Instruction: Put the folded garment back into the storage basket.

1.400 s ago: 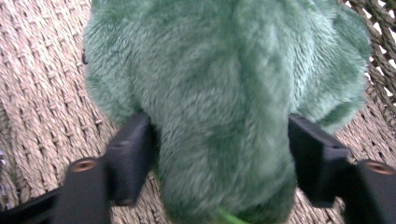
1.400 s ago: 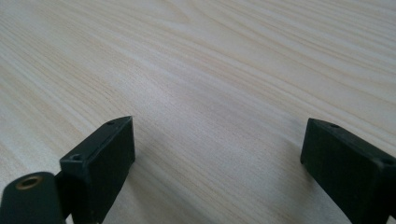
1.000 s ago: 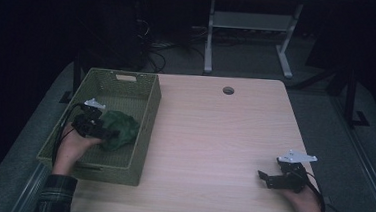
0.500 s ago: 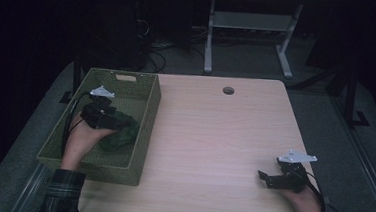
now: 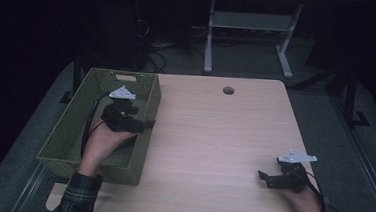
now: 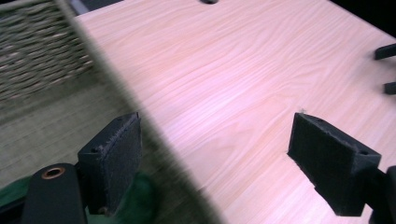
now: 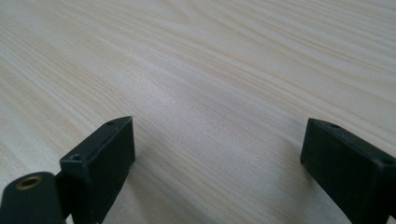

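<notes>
Hovering released over the basket (image 5: 74,128) rim, the left gripper (image 5: 142,125) risked snagging it, above green cloth (image 6: 140,198).

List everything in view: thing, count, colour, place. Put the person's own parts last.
basket: one, green woven, on the table's left side, with a handle slot in its far wall.
green cloth: one, dark green, inside the basket, seen under the left gripper's jaws in the left gripper view.
table: one, light wood, centre of the high view.
cable hole: one, dark, near the table's far edge.
white frame: one, standing on the floor beyond the table.
cables: several, dark, on the floor behind the table.
left gripper: one, black, over the basket's right wall, jaws open.
right gripper: one, black, at the table's near right, jaws open.
hands: two, one on each gripper; a plaid sleeve on the left forearm.
</notes>
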Tool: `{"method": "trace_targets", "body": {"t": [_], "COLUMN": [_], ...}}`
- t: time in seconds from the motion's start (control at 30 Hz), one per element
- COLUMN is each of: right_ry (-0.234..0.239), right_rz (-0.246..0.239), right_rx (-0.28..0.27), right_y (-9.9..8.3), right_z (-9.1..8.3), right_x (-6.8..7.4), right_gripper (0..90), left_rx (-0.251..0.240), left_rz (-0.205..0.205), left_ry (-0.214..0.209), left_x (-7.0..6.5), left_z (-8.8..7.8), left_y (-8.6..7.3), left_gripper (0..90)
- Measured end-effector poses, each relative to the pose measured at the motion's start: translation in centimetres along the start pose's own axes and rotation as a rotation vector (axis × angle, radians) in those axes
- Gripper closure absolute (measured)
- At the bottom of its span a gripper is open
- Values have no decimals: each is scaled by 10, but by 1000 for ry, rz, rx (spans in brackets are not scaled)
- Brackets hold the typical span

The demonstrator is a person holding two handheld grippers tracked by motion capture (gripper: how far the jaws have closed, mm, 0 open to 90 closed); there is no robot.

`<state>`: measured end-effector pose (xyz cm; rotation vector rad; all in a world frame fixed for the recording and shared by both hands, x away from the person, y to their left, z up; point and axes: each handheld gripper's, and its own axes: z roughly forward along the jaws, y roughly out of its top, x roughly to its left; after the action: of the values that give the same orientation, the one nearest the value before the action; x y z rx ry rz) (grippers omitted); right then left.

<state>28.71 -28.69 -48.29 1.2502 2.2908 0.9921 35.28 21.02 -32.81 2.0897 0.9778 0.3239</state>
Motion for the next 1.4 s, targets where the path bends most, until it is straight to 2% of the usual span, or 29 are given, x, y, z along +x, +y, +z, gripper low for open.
{"method": "trace_targets", "body": {"t": [0.17,0.37,0.5,0.73,0.9,1.1,1.17,1.3,1.4], "right_ry": [-1,0,0,0,-1,-1,-1,-1,-1], "right_rz": [0,0,0,0,1,0,0,1,1], "right_rx": [0,0,0,0,0,1,1,0,0], "right_y": [0,0,0,0,0,0,0,0,0], "right_z": [0,0,0,0,0,0,0,0,0], "right_x": [0,0,0,0,0,0,0,0,0], "right_gripper": [96,96,96,96,96,96,96,96,96], "left_rx": [7,3,6,30,24,17,39,78,86], "left_rz": [33,66,78,104,125,129,133,112,113], "left_ry": [-43,-65,-75,-104,-84,-64,-57,-61,-54], "left_x": [-24,-49,-64,-84,-93,-94,-92,-88,-85], "left_z": [18,39,54,84,101,116,122,137,144], "left_y": [8,12,7,-10,-24,-39,-45,-59,-67], "left_gripper": [169,169,169,168,169,169,170,169,169]}}
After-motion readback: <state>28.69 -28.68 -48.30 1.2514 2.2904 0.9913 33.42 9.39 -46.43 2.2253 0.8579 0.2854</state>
